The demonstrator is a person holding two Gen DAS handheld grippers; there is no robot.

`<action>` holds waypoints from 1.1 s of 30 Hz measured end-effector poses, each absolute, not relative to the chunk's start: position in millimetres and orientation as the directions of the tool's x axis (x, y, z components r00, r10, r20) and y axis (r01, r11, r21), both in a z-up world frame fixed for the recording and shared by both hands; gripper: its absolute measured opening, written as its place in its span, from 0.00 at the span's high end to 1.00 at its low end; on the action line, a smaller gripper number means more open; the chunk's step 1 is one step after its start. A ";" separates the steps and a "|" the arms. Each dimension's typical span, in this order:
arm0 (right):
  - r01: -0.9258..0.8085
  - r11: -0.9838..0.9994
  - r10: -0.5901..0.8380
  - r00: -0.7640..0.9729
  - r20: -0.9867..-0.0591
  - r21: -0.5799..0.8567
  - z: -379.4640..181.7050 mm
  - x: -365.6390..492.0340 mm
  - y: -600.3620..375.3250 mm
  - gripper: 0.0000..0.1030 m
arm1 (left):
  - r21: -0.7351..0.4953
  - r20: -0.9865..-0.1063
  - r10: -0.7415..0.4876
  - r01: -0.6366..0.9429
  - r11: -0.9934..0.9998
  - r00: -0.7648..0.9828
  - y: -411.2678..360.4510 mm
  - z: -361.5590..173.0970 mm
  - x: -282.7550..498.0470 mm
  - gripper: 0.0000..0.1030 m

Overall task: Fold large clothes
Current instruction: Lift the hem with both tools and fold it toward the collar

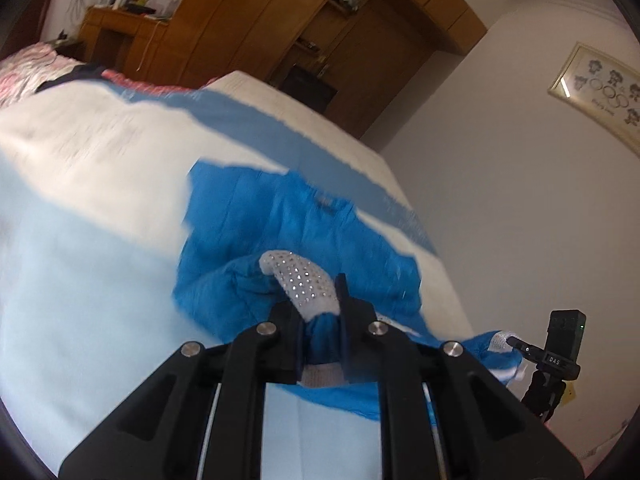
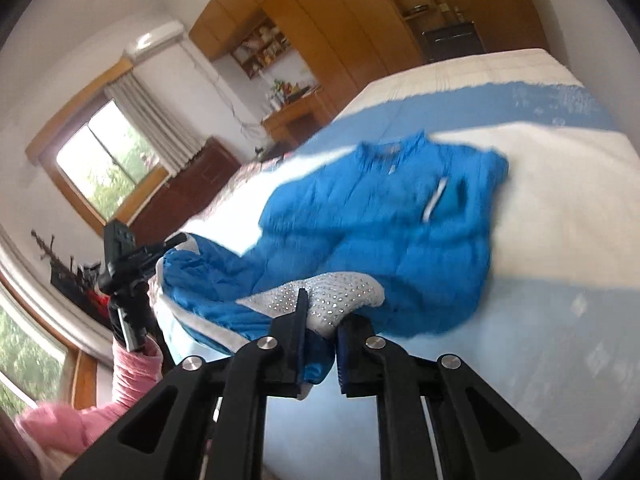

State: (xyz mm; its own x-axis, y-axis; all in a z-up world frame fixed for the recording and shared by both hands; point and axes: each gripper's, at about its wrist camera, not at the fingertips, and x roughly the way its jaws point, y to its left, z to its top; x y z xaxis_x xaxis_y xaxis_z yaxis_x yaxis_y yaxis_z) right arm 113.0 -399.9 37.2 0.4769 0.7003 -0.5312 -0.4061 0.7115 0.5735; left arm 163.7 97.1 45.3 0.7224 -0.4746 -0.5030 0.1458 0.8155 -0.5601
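Note:
A bright blue padded jacket (image 1: 272, 216) lies partly lifted off a bed with a blue-and-white sheet (image 1: 80, 160). My left gripper (image 1: 318, 308) is shut on a fold of the jacket's edge, where a white band studded with rhinestones (image 1: 300, 276) curls over the fingers. In the right wrist view the jacket (image 2: 380, 224) hangs from my right gripper (image 2: 326, 316), which is shut on another stretch of the studded white band (image 2: 336, 292). Each view shows the other gripper pinching the hem: the right gripper (image 1: 514, 343) and the left gripper (image 2: 178, 240). The picture is blurred by motion.
A wooden wardrobe (image 1: 260, 20) and a desk (image 1: 116, 28) stand past the bed's far end. A framed picture (image 1: 600, 88) hangs on the white wall. A pink floral quilt (image 1: 24, 68) lies at the bed's far corner. The right view shows a window (image 2: 104, 152) and a person's pink sleeve (image 2: 132, 372).

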 end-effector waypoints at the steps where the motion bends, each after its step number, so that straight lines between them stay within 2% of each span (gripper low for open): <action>1: -0.397 0.710 0.701 0.475 -0.532 0.581 41.2 126.1 -402.5 0.89 | -0.564 -0.499 -0.481 0.152 0.812 0.721 94.5 50.3 181.1 0.89; 11: -0.249 0.694 0.700 0.452 -0.553 0.675 36.6 244.6 -421.0 0.89 | -0.597 -0.534 -0.499 0.114 0.794 0.682 72.8 48.0 316.6 0.89; 17: -0.168 0.676 0.703 0.440 -0.559 0.718 21.1 299.8 -433.0 0.89 | -0.566 -0.590 -0.457 0.063 0.822 0.666 62.8 33.6 380.2 0.89; 26: -0.050 0.689 0.682 0.383 -0.623 0.723 -33.0 386.8 -433.9 0.89 | -0.555 -0.712 -0.415 -0.094 0.826 0.566 83.6 -35.7 463.0 0.89; 33: 0.028 0.679 0.680 0.351 -0.643 0.734 -75.7 419.7 -437.1 0.89 | -0.562 -0.734 -0.432 -0.113 0.819 0.524 89.4 -66.3 488.0 0.86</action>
